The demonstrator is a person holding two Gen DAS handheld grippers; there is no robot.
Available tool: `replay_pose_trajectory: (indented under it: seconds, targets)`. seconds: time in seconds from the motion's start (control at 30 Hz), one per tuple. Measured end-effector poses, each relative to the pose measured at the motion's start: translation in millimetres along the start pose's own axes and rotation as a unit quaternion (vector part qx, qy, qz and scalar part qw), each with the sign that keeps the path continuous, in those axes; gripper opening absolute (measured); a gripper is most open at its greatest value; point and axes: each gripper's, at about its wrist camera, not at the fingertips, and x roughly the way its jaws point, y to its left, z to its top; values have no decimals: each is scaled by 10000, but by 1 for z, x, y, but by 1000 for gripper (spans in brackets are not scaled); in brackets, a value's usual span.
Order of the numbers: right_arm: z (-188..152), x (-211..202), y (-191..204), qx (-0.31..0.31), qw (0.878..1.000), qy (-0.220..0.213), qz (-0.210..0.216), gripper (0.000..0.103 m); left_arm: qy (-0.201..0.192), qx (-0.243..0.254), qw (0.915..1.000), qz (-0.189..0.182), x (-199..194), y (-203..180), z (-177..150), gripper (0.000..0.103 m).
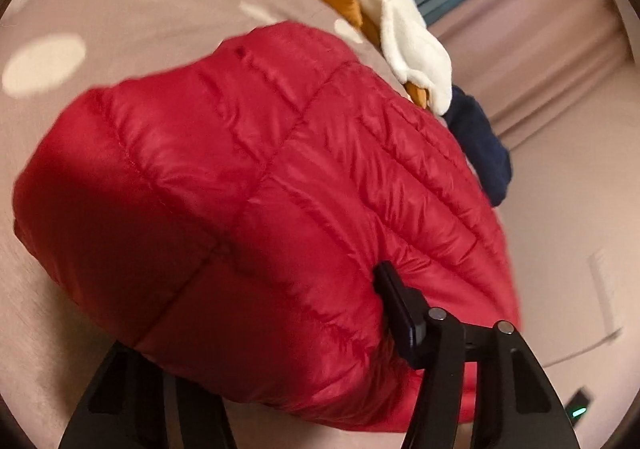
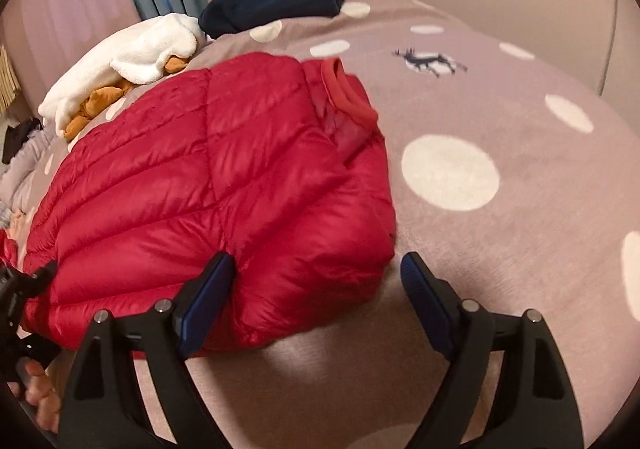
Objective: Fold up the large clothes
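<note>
We went over both views and there's honestly nothing readable anywhere, no words, labels, brand tags or numbers. Closest thing to a sign is a small dark deer figure (image 2: 430, 62) printed on a white dot of the spotted blanket (image 2: 520, 257) in the right wrist view. The red puffer jacket (image 2: 208, 177) shows no logo we can make out.

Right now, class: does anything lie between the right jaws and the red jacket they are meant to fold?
Nothing visible does. The right gripper stands open at the red jacket, its near corner between the jaws. The white fleece and navy garment lie beyond it.
</note>
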Motion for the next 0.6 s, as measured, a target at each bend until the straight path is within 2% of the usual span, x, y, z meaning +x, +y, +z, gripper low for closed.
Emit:
replay_pose_trajectory:
  seconds: [0.07, 0.13, 0.17, 0.2, 0.23, 0.33, 0.4, 0.5, 0.6]
  targets:
    - [0, 0, 3, -66, 10000, -6, 33, 72, -213, 442, 9980, 391, -7, -9, -3, 56]
    - [0, -4, 8, -193, 9998, -68, 39, 61, -378, 897, 9926, 730, -9, -22, -7, 53]
    - [1, -7, 10, -234, 9996, -151, -6, 58, -432, 1075, 9896, 856, -9, -27, -8, 53]
    - [2, -14, 13, -254, 9993, -281, -63, 48, -449, 1155, 9882, 902, -10, -29, -7, 52]
    - [3, -17, 12, -246, 9990, -345, -108, 43, -451, 1159, 9882, 892, -11, -27, -7, 52]
    - [10, -25, 6, -93, 9989, -460, -25, 37, -401, 1043, 9907, 782, -13, -21, -5, 49]
    - [15, -27, 4, -53, 9988, -495, 14, 34, -431, 1126, 9894, 810, -17, -20, -5, 48]
    - [21, -29, 11, -85, 9975, -695, -135, 31, -542, 1206, 9871, 898, -19, -26, -11, 48]
    - [27, -29, 19, -15, 9958, -865, -302, 27, -566, 1088, 9884, 897, -17, -26, -12, 48]
